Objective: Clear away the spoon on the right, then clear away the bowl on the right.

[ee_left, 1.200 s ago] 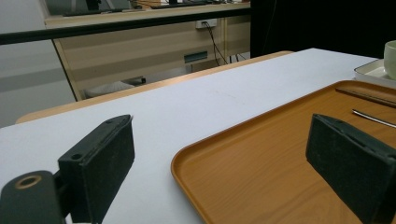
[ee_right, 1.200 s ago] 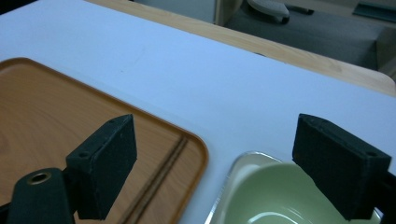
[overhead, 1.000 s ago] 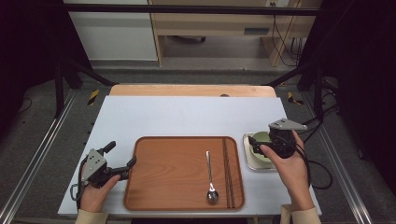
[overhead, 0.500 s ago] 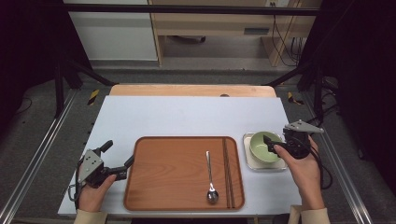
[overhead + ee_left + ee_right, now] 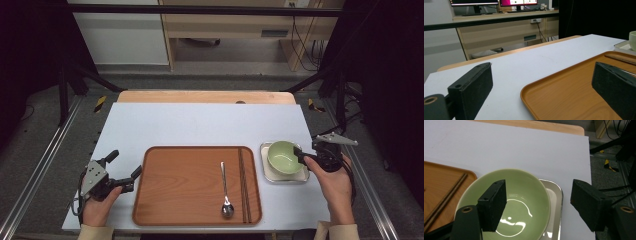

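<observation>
Bowl (image 5: 506, 205) sits half under the right gripper (image 5: 537, 205), jaws spread wide over its rim, plate (image 5: 555, 195) mostly hidden. Left gripper (image 5: 541, 87) gapes too, tray (image 5: 574, 95) cut off.

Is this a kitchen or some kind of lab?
Probably a lab or workshop, not a kitchen. The white table sits inside a black metal frame, computer monitors stand on a desk behind, and cables hang near the wall.

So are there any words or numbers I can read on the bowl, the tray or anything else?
None can be read. The green bowl, the wooden tray, the spoon and the chopsticks are plain. The monitors at the back in the left gripper view glow, but whatever is on them is too blurred to read.
</observation>
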Tool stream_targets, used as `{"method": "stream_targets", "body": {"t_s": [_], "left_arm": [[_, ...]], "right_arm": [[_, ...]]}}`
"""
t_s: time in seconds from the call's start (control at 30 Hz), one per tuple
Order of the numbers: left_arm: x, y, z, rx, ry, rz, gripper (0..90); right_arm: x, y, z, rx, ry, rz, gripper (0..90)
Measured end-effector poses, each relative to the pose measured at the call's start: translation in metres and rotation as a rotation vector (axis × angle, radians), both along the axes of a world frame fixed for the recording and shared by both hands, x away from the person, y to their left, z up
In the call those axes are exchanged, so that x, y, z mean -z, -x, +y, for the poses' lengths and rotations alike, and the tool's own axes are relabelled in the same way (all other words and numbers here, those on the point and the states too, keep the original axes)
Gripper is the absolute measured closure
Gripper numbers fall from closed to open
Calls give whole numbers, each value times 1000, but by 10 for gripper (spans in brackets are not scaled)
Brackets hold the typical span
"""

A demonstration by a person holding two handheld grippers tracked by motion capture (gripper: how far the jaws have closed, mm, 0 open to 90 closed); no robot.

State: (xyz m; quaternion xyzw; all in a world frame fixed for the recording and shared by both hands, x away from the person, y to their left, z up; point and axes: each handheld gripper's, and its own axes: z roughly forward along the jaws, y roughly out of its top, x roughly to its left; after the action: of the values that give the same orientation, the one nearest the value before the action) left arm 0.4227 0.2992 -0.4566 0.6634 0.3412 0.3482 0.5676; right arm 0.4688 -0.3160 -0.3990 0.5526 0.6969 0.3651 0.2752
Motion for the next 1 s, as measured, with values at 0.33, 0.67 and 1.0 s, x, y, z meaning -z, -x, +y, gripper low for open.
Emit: {"method": "stream_targets", "body": {"t_s": [0.33,0.67,1.0], "left_arm": [[1,0,0,-3,2,2,30],[0,0,-1,0,1,-4,32],[0,0,-3,3,-7,0,33]], "right_arm": [[12,-2,-10,15,-24,42,337],[18,-3,-15,31,-42,69,411],[24,-9,-14,49,-48,112,493]]}}
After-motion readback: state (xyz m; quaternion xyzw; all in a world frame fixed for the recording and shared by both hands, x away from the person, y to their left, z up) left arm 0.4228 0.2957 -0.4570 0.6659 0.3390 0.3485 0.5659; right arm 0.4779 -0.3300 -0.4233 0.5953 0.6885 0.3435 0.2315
